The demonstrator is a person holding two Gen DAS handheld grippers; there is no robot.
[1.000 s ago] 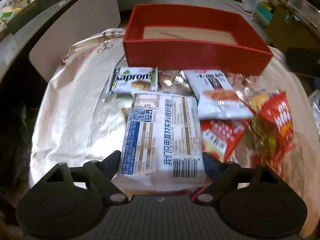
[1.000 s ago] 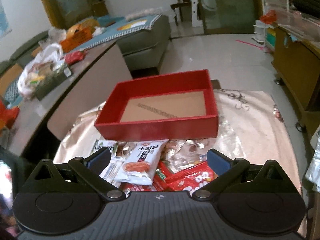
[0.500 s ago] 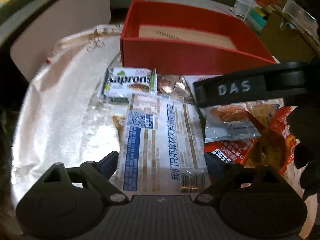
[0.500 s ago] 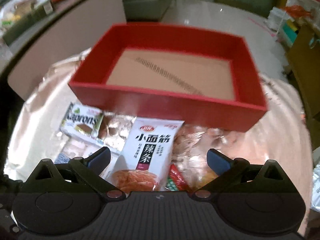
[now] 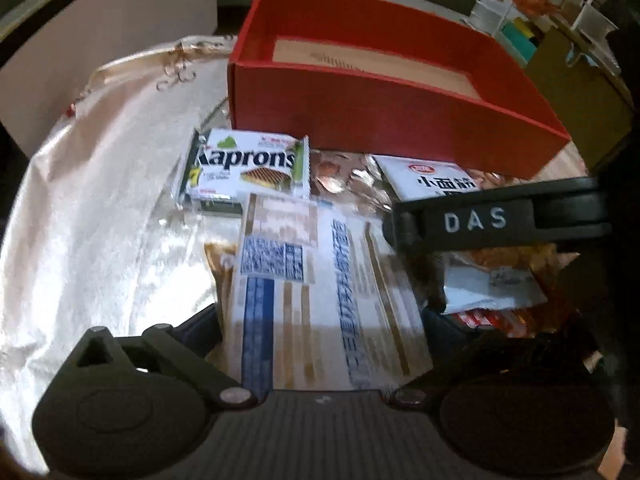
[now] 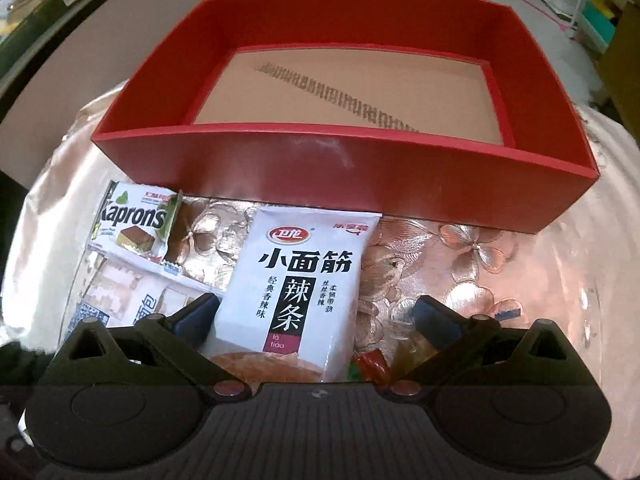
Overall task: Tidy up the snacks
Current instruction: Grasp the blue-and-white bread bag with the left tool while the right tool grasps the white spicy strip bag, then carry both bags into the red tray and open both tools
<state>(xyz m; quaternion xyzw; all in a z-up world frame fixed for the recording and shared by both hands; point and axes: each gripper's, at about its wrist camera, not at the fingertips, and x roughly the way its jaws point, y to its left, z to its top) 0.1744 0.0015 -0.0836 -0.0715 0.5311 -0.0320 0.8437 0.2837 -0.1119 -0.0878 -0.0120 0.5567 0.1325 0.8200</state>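
Snacks lay before the red box [image 6: 344, 168] on our worktop [image 5: 92, 208]
Our left gripper [image 5: 320, 332], fingers just opening, straddled the bread packet [image 5: 320, 292]; right gripper [image 6: 316, 320] spread around the latiao bag [image 6: 304, 288]

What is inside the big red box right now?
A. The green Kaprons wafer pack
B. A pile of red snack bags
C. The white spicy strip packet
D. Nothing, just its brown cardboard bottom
D. The red box shows only its bare brown floor, while the Kaprons pack and the white packet lie on the table in front of it.
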